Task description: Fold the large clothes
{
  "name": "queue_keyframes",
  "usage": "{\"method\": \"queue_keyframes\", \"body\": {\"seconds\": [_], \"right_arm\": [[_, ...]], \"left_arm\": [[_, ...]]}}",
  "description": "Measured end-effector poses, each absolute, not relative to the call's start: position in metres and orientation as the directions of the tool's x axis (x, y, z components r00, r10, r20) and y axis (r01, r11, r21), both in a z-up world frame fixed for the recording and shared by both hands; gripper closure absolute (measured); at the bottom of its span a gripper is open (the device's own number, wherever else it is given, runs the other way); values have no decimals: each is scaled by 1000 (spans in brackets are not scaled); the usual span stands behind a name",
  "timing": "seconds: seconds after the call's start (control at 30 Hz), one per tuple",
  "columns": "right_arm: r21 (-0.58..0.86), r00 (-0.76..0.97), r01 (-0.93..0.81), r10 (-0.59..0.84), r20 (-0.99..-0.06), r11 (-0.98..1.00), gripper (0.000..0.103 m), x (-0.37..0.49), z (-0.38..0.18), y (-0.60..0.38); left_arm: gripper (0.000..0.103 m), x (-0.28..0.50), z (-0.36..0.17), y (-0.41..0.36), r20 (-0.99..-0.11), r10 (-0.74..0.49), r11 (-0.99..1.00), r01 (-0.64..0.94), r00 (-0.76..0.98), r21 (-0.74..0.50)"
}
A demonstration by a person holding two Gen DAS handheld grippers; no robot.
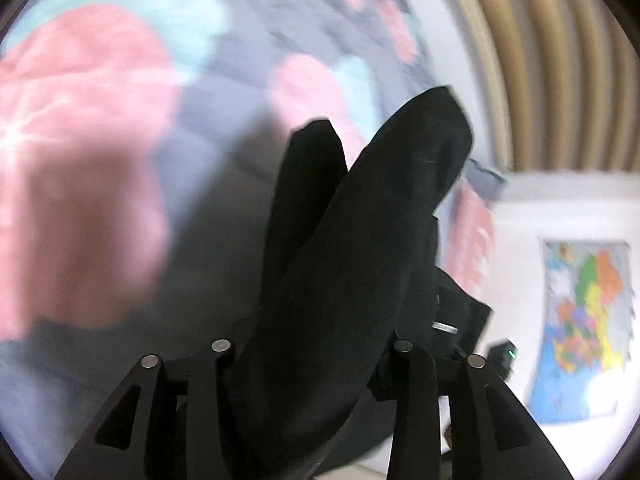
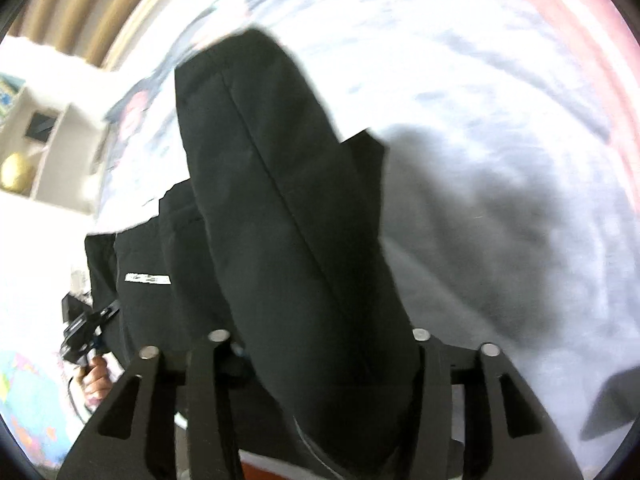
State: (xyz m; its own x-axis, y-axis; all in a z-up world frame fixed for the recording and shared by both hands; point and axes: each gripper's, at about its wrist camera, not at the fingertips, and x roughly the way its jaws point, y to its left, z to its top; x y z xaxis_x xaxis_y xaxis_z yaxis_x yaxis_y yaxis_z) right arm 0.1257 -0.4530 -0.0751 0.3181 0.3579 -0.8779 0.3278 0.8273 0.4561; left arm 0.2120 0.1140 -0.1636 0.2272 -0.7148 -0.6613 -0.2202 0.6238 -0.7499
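Note:
A large black garment (image 1: 352,248) fills the middle of the left wrist view, bunched between the fingers of my left gripper (image 1: 312,356), which is shut on it. In the right wrist view the same black garment (image 2: 288,208) rises from my right gripper (image 2: 316,340), which is also shut on it; a seam runs along its length and a small white label (image 2: 147,279) shows on its left part. The cloth hangs lifted above the bed. The fingertips of both grippers are hidden by fabric.
A bedspread (image 1: 120,120) with pink, teal and grey patches lies below, pale grey in the right wrist view (image 2: 480,140). A ribbed wooden headboard (image 1: 540,60), a wall map (image 1: 588,328) and white shelves (image 2: 52,148) stand around. The other hand-held gripper (image 2: 86,336) shows at left.

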Motion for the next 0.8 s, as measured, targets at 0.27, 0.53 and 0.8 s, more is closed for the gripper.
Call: {"method": "queue_keyframes", "body": {"seconds": [0.27, 0.53, 0.8], "right_arm": [[204, 314, 445, 62, -947, 872, 32, 87, -39, -474], [259, 384, 329, 122, -915, 908, 28, 73, 9, -424], [104, 239, 151, 65, -969, 983, 28, 104, -70, -309]], "left_arm": [[60, 201, -130, 149, -761, -598, 739, -194, 254, -645], [61, 181, -36, 74, -842, -406, 914, 164, 355, -371], [61, 170, -101, -39, -898, -407, 895, 267, 167, -356]]}}
